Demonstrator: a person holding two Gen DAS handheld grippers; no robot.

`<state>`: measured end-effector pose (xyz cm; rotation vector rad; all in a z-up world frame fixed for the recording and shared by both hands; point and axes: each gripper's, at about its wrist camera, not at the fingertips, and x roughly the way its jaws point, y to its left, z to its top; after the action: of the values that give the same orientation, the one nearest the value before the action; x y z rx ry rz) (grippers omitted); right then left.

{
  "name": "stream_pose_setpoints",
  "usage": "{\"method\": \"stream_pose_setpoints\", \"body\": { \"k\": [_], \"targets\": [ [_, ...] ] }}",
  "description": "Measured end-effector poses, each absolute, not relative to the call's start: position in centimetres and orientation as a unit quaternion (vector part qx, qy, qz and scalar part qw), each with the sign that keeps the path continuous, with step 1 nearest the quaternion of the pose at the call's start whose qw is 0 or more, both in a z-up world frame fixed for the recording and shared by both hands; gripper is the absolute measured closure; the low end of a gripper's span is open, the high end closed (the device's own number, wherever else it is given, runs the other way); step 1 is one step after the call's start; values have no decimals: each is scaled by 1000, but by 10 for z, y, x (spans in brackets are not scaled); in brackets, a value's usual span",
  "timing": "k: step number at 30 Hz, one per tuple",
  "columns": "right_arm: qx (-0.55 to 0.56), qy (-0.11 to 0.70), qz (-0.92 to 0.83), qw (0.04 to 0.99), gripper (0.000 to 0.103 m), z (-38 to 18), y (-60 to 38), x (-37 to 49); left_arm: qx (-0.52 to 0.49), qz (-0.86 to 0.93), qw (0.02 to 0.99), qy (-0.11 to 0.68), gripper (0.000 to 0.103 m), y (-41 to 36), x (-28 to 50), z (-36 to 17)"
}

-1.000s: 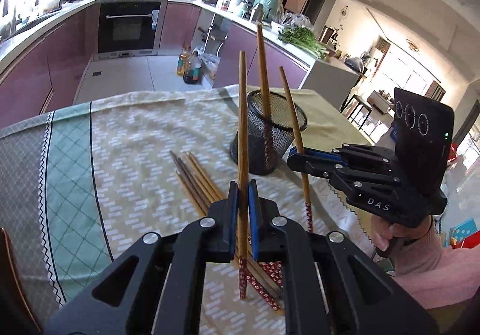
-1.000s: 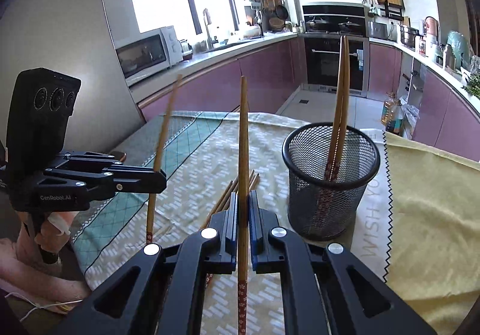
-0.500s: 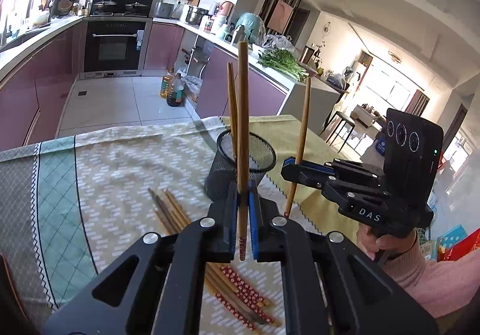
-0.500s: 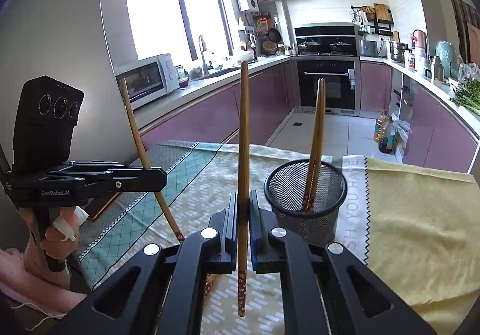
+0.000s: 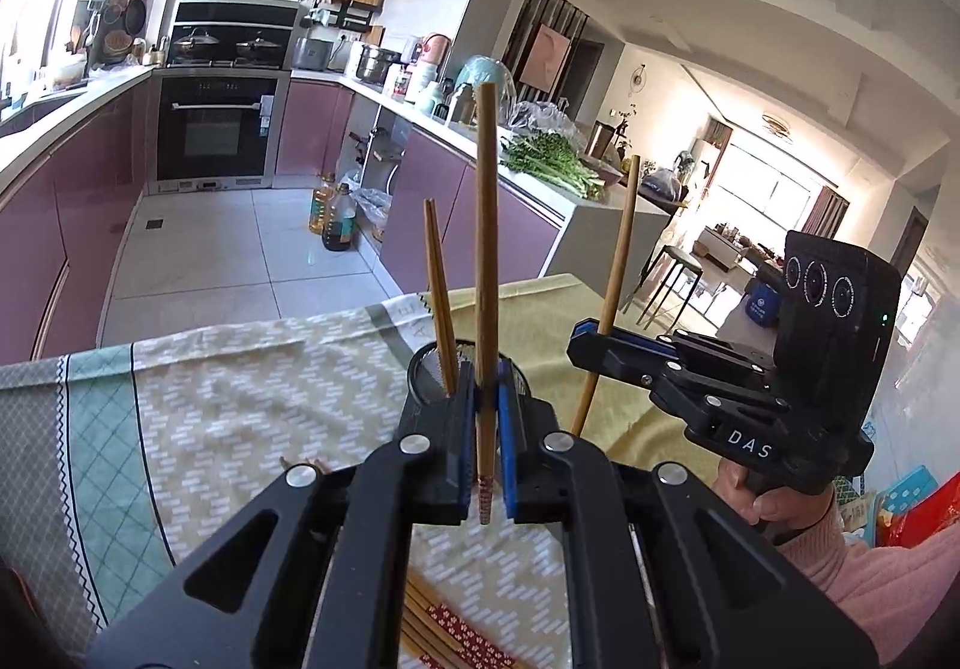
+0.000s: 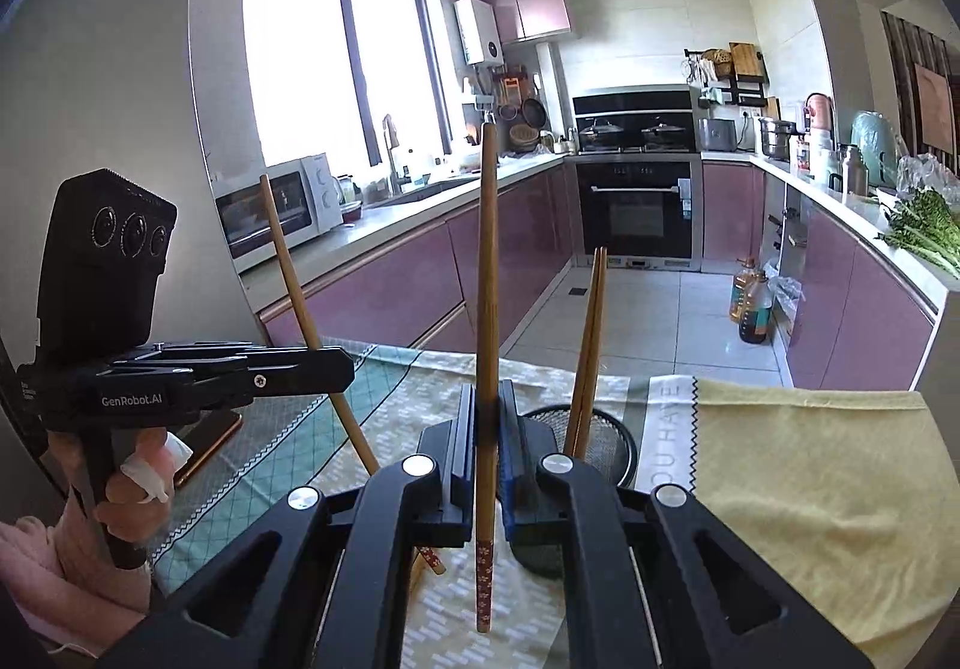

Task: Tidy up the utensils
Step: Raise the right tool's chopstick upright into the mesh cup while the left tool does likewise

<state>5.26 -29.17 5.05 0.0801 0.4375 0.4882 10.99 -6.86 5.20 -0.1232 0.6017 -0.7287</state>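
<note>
My left gripper (image 5: pixel 485 417) is shut on a wooden chopstick (image 5: pixel 486 249), held upright above the table. My right gripper (image 6: pixel 485 429) is shut on another wooden chopstick (image 6: pixel 487 279), also upright. Each gripper shows in the other's view: the right one (image 5: pixel 591 348) and the left one (image 6: pixel 342 369). The black mesh holder (image 6: pixel 606 441) stands just behind both grippers, partly hidden, with chopsticks (image 6: pixel 591 345) in it; it also shows in the left wrist view (image 5: pixel 429 369). Several loose chopsticks (image 5: pixel 444 627) lie on the tablecloth below.
The table has a patterned green and beige cloth (image 5: pixel 210 429) and a yellow cloth (image 6: pixel 810 489). A phone (image 6: pixel 210 444) lies near the table's left edge. The kitchen floor and purple cabinets lie beyond the far edge.
Both grippers have risen with their chopsticks, lifting the patterned tips clear of the table. They have come closer to the mesh holder, which now sits lower in both views.
</note>
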Motion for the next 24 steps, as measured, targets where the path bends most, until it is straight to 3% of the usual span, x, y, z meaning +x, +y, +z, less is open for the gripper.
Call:
{"method": "stream_pose_setpoints", "body": {
  "k": [24],
  "targets": [
    [35, 153, 207, 966, 97, 86, -298, 77, -9, -346, 912, 220, 96, -107, 123, 101]
  ]
}}
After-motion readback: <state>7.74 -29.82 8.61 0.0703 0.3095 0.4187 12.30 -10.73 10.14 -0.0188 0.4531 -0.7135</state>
